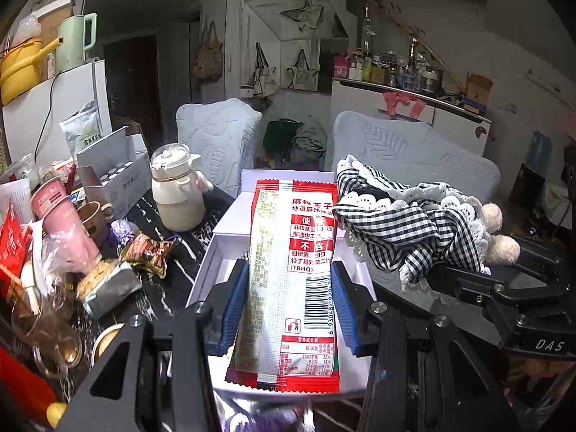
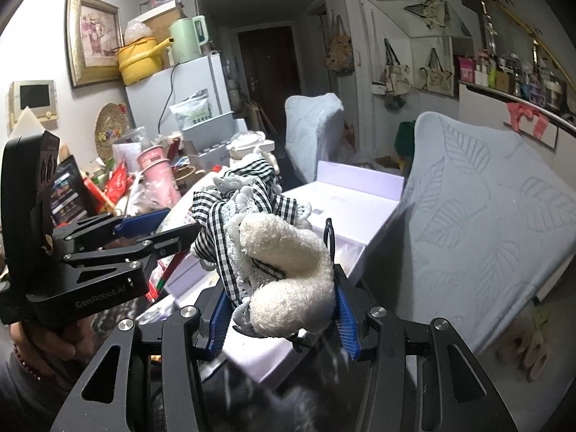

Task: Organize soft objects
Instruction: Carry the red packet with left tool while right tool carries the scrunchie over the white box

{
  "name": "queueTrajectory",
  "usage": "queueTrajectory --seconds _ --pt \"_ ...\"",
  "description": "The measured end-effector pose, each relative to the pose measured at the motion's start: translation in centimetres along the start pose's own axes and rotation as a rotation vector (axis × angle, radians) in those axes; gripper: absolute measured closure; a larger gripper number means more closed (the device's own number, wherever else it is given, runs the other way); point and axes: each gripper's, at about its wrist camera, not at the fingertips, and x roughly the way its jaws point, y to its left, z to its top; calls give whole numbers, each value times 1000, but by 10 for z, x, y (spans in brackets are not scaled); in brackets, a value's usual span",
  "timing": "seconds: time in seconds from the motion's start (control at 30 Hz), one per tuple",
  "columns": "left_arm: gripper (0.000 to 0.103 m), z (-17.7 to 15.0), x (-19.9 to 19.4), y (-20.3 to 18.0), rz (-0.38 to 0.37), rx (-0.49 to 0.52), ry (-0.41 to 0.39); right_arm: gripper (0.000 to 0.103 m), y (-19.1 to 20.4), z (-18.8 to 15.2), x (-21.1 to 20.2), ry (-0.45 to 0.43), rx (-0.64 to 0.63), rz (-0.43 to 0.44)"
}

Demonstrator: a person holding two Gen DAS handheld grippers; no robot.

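Left wrist view: left gripper (image 1: 288, 302) clamped on a red-and-white snack packet (image 1: 293, 280), both blue pads (image 1: 234, 302) pressed against its 2 long edges, packet held upright over the open white box (image 1: 230, 223). Box sits at the table's far edge, next to the cream kettle (image 1: 178, 189) and a pile of cups and wrappers toward the left edge. Right gripper (image 1: 468, 280) comes in from the right, carrying a black-and-white gingham plush (image 1: 406, 223) above the box's right side. Right wrist view: right gripper (image 2: 284, 309) closed on the gingham plush (image 2: 273, 252), pads (image 2: 345, 309) squeezing its fuzzy cream part, held over the white box (image 2: 360, 194). Left gripper (image 2: 158, 226) at left, snack packet mostly hidden behind it.
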Motion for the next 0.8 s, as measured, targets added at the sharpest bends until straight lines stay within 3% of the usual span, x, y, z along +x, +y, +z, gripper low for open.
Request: queueTrajectory --seconds 0.43,0.8 --pt "58 22 56 18 34 -2 74 54 -18 34 62 61 -39 13" --pt "58 20 104 29 62 -8 164 54 -33 38 117 171 -25 30"
